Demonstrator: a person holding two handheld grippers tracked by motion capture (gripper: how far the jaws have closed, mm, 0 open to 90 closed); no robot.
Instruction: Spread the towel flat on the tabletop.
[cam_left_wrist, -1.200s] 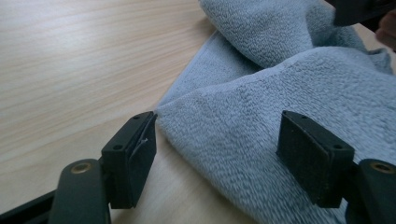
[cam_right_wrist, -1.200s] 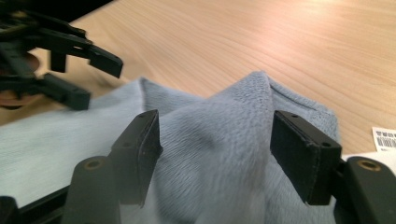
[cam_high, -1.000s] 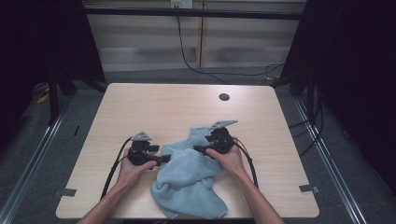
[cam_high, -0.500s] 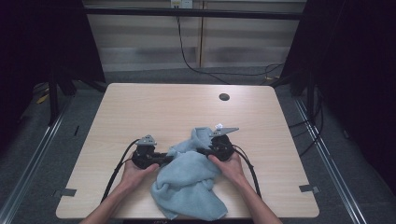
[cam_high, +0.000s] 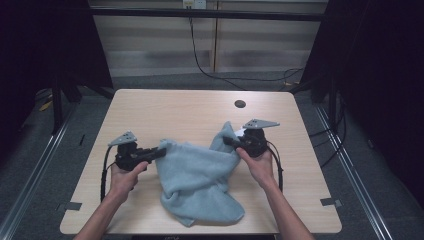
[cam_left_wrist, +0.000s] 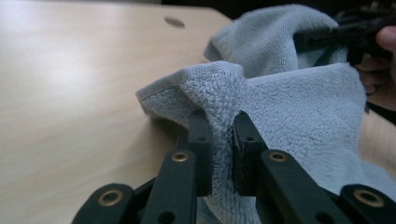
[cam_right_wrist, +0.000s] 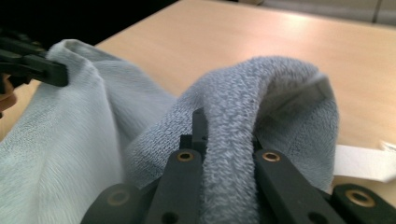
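Towel (cam_high: 197, 182), pale blue terry, hung between the two tongs near the front of the worktop (cam_high: 165, 107), its lower part bunched on the wood close to the front edge. Left tongs (cam_high: 159, 151) had just been closing and were clenched on a pinch of its hemmed left corner, the cloth squeezed between the black jaws in the left gripper view (cam_left_wrist: 219, 140). Right tongs (cam_high: 229, 141) had likewise just been closing and gripped a thick fold at the towel's right end, cloth bulging over the jaws in the right gripper view (cam_right_wrist: 229, 154). To do the spreading well, it seemed wise to draw both hands apart evenly, keeping the top hem taut, since the right grip held a bunched fold rather than a clean corner and might slip. Open room lay across the far half of the worktop, bare apart from a small round hole (cam_high: 240, 104); the front edge was close, so the trailing end could slide off
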